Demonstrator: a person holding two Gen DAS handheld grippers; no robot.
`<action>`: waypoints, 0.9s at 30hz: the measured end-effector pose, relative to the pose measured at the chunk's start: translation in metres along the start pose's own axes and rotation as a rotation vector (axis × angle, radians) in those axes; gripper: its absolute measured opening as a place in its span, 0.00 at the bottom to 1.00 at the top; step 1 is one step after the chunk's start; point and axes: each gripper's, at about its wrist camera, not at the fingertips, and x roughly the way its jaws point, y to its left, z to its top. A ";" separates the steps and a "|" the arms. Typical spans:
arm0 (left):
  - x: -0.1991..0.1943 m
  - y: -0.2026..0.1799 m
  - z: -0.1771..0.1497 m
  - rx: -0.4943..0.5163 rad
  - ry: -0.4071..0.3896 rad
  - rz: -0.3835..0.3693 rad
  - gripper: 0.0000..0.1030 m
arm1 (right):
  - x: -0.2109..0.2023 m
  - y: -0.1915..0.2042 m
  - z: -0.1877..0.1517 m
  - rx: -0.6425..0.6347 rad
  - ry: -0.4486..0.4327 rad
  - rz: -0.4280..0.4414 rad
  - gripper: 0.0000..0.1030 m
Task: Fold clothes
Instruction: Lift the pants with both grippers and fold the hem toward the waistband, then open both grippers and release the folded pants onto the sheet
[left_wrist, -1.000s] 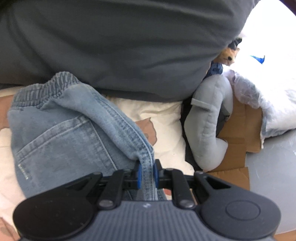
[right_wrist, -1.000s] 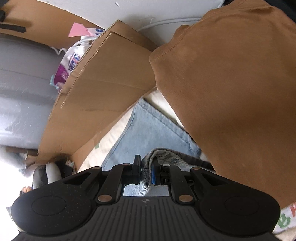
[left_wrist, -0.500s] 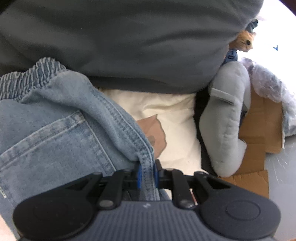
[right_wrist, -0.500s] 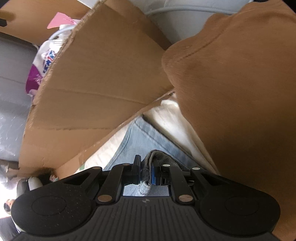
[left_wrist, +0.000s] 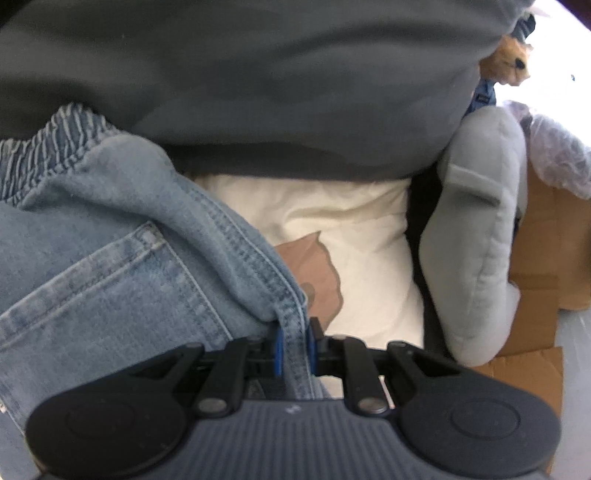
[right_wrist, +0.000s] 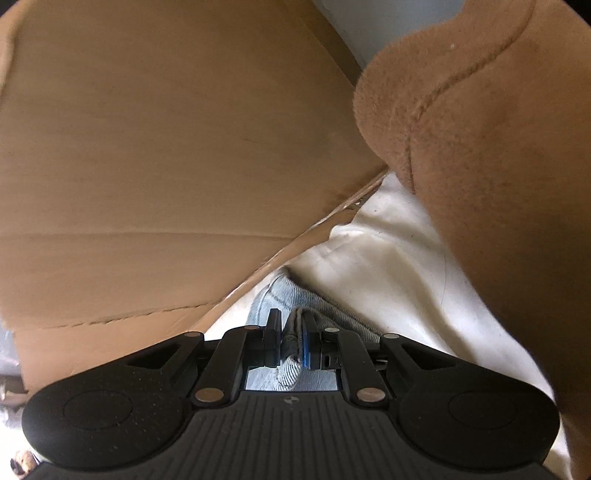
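Both grippers have dropped lower since a sec ago: the cardboard and the brown garment loom much closer in the right view, and the jeans fill more of the left view.

Left gripper (left_wrist: 293, 345): pads pinched tight on a stitched seam of the jeans (left_wrist: 110, 266). Denim bunches up to the left of it, w/ a back pocket and the elastic waistband showing. Past that, a cream sheet (left_wrist: 354, 221) w/ a tan patch on it, a big grey garment (left_wrist: 258, 74) draped above, and a grey neck pillow (left_wrist: 476, 236) off to the right by some cardboard scraps.

Right gripper (right_wrist: 291, 341): also clamped on jeans fabric (right_wrist: 295, 306), a small fold of it between the pads. Denim lies on the cream sheet (right_wrist: 388, 266). Cardboard box flap (right_wrist: 166, 147) stands just beyond on the left; brown garment (right_wrist: 498, 166) hangs on the right.
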 end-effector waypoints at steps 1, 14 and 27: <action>0.002 0.000 -0.001 -0.004 0.006 0.001 0.14 | 0.002 0.000 0.001 0.008 -0.010 -0.005 0.10; 0.017 -0.021 -0.052 0.072 0.169 -0.098 0.09 | -0.029 -0.006 0.012 0.007 -0.135 -0.033 0.00; 0.020 -0.039 -0.055 0.104 0.099 -0.114 0.01 | -0.027 0.003 -0.017 -0.349 -0.042 0.017 0.21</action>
